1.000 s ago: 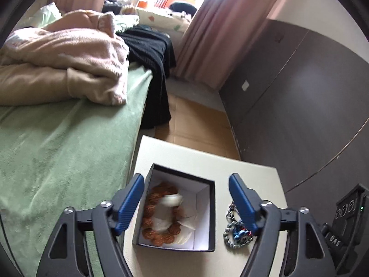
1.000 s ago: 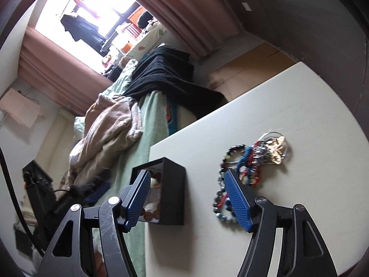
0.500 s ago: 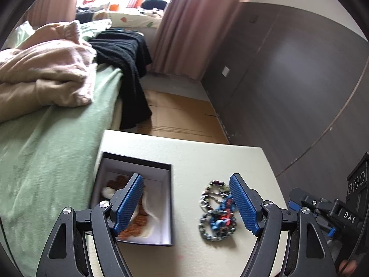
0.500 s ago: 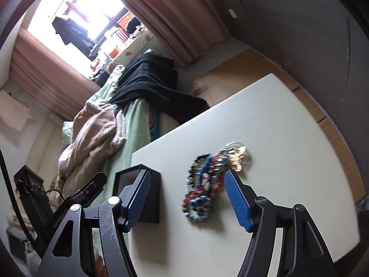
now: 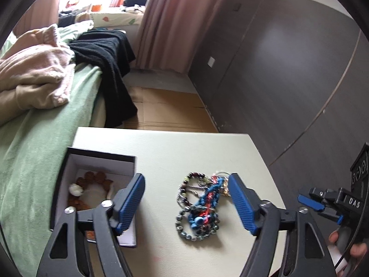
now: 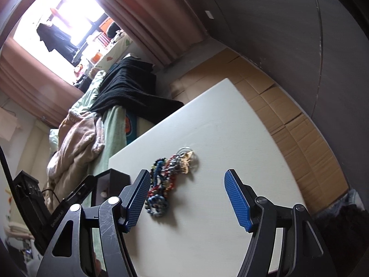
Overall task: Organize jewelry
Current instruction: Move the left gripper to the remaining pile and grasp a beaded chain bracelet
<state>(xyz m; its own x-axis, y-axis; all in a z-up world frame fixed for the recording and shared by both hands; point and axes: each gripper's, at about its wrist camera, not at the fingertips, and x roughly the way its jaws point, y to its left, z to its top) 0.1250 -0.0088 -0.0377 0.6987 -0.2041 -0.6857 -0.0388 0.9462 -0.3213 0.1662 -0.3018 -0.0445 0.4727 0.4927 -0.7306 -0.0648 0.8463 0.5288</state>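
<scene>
A tangled pile of bead bracelets and chains [image 5: 200, 207] lies on the white table [image 5: 184, 147]. It sits in line between the blue fingers of my left gripper [image 5: 185, 180], whose jaws are closing without touching it. To the left stands an open black box [image 5: 99, 159] holding a brown bead bracelet [image 5: 92, 180]. My right gripper [image 6: 187, 175] is open and holds nothing; the pile [image 6: 166, 180] lies just beside its left finger. The black box [image 6: 115, 177] shows behind that finger. The right gripper's blue tip [image 5: 309, 202] shows at the right edge of the left wrist view.
A bed with a green blanket [image 5: 34, 152], pink bedding and a black garment [image 5: 108, 53] borders the table's left side. A dark panelled wall [image 5: 276, 69] stands to the right. Cardboard [image 6: 288, 115] covers the floor past the table's far edge. A person's hand [image 5: 355, 247] shows at lower right.
The left wrist view has swung from the box to the jewelry pile, and its fingers have come slightly closer together. The right gripper has shifted right, so the pile now lies by its left finger.
</scene>
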